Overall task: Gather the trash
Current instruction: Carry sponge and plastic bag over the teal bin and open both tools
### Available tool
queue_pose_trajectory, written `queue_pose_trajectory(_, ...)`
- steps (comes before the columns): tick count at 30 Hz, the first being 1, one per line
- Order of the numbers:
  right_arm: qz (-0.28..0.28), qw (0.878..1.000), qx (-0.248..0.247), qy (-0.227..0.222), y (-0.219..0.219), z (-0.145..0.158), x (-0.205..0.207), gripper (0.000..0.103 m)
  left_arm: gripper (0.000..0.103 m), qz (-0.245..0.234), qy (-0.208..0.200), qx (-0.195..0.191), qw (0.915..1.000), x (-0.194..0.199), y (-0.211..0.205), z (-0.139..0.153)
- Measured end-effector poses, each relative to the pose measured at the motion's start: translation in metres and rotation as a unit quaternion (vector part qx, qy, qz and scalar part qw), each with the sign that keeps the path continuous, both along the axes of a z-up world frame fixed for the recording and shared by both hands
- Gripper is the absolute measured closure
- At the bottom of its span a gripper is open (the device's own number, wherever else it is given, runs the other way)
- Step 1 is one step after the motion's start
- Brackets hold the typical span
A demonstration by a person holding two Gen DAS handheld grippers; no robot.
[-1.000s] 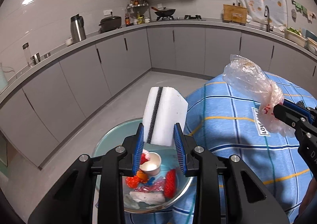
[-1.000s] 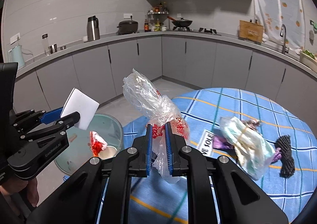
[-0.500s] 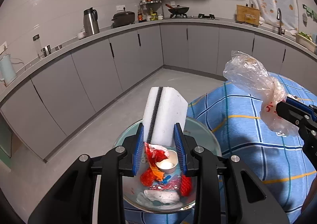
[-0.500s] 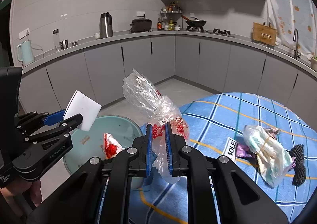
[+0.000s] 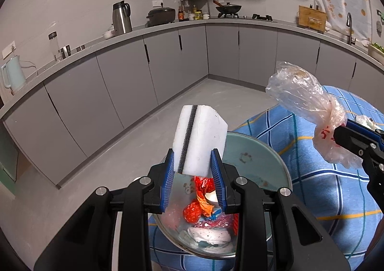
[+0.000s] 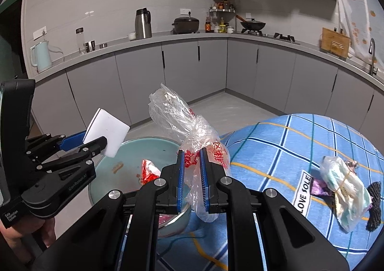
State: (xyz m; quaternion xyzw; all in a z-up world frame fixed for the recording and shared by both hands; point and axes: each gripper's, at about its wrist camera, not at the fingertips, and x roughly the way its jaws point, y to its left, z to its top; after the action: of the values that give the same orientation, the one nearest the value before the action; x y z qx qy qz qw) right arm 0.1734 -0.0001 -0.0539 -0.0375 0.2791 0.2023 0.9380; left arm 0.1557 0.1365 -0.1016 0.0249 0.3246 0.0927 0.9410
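Grey kitchen cupboards (image 6: 192, 67) curve all around me, with a pot and a kettle up on top. Below me is the surface with its blue checked cloth (image 6: 300, 141). At the edge of that surface sits a big round bowl (image 5: 254, 158) with a pale green inside. Down in the bowl I see red wrappers (image 5: 192, 213), a little white cup and other scraps of trash.

My left gripper (image 5: 194, 182) is squeezed tight on a white sponge block (image 5: 199, 139) with a dark stripe. I hold the block up in the air, right over the bowl.

My right gripper (image 6: 192, 179) is pinched on a crumpled clear plastic bag (image 6: 172, 112) with red writing. The bag sticks up above the fingers and hangs down below them, near the bowl.

Farther right on the cloth lies another stuffed bag of trash (image 6: 345, 187). A small black scrubby thing (image 6: 373, 201) lies just beside it, and a purple wrapper (image 6: 318, 187) pokes out from under it.
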Motion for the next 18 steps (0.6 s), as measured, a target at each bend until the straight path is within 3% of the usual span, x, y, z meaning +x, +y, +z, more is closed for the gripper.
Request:
queue_pose_trajectory(15,0.049,0.998,0.011,0.041,0.036,-0.024,0.024,0.089,0.071,0.008,0.027,-0.009,0.9996,0.01,0.012,-0.024)
queue_pose_trajectory(18,0.058,0.997,0.008,0.054,0.04,-0.033,0.029,0.087,0.067,0.006,0.035,-0.011,0.9993,0.013,0.013,-0.03)
